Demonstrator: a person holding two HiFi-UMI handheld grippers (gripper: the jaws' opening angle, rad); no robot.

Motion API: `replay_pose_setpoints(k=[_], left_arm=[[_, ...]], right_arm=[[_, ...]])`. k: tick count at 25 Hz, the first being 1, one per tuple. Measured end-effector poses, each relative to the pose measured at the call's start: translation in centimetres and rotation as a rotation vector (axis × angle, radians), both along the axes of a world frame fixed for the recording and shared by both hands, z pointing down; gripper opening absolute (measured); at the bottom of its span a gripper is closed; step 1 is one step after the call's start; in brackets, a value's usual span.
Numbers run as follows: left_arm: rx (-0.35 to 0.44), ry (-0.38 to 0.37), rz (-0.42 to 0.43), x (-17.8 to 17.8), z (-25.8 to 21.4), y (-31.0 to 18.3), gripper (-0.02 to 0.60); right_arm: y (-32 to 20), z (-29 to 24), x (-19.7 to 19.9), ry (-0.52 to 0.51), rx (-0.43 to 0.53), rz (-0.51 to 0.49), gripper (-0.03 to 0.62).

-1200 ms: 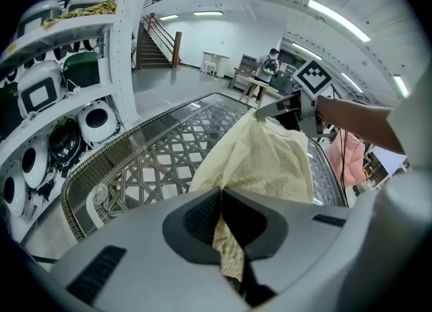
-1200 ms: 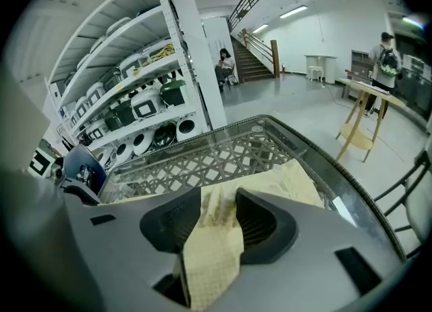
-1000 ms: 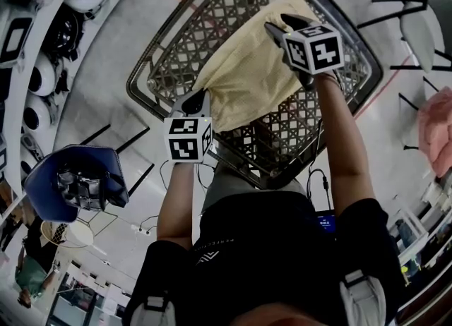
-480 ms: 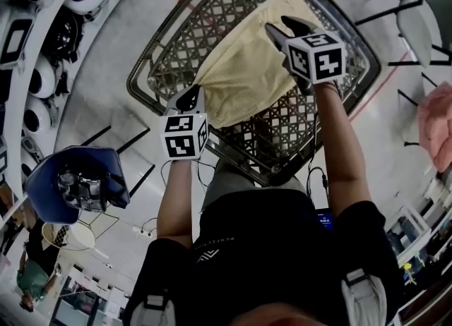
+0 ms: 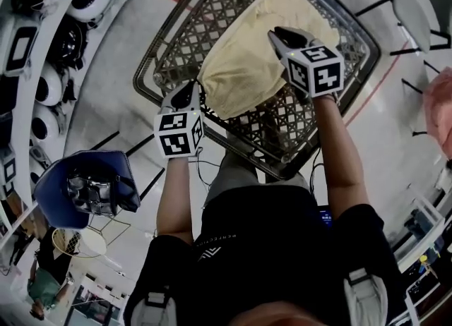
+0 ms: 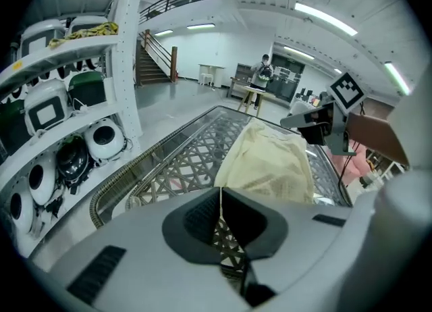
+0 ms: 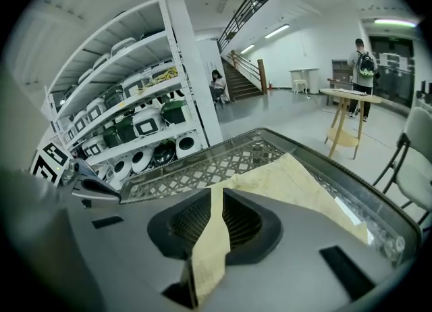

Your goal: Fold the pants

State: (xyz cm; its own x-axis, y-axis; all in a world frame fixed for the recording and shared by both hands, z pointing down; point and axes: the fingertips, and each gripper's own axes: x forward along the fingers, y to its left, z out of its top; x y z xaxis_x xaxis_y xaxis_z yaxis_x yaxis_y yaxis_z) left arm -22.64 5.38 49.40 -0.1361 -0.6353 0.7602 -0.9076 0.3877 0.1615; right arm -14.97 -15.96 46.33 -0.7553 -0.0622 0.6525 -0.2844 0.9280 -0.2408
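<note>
Left claw (image 6: 221, 199) first: its jaws are pressed together with only a thin line of cloth between them, so it pinches the near left corner of the pants (image 6: 270, 162). From that corner the pale yellow fabric runs away across the lattice-patterned worktop (image 6: 175, 162) towards its far end.

The right claw (image 7: 214, 202) has just been closing, and a folded band of the same cloth passes straight between its pads. They look pressed onto it, a narrow grip on fabric and not an empty one. In the head view this claw sits on the right-hand edge of the pants, further up the cloth than the left one. The stretch between the two claws is bunched and not flat.

Most of the garment lies on the worktop, well inside its rim, with only the near part gathered at the two grips (whether that end is the waist or the hems I cannot tell).

The step in hand appears to be the taking hold: both grips are on, and the fold itself is not yet made. The next move probably calls for raising both claws together, drawing the edge between them taut and level. They would then carry it over the cloth lying flat, so the near end lands squarely on the far end before either grip lets go.
</note>
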Motion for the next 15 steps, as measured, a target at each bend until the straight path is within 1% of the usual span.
replay_pose_setpoints(k=[4, 6, 11, 15], left_arm=[[0.026, 0.019, 0.116, 1.5, -0.8, -1.1, 0.015], [0.043, 0.023, 0.158, 1.9, -1.3, -1.6, 0.015], [0.072, 0.031, 0.236, 3.1, -2.9, -2.0, 0.015], [0.095, 0.028, 0.262, 4.7, -4.5, -2.2, 0.015]], right_arm=[[2.1, -0.3, 1.6, -0.008, -0.018, 0.033, 0.057], [2.8, -0.5, 2.4, -0.013, -0.023, 0.054, 0.055], [4.7, -1.6, 4.5, -0.030, -0.030, 0.098, 0.055], [6.1, -2.8, 6.2, -0.065, -0.052, 0.108, 0.055]])
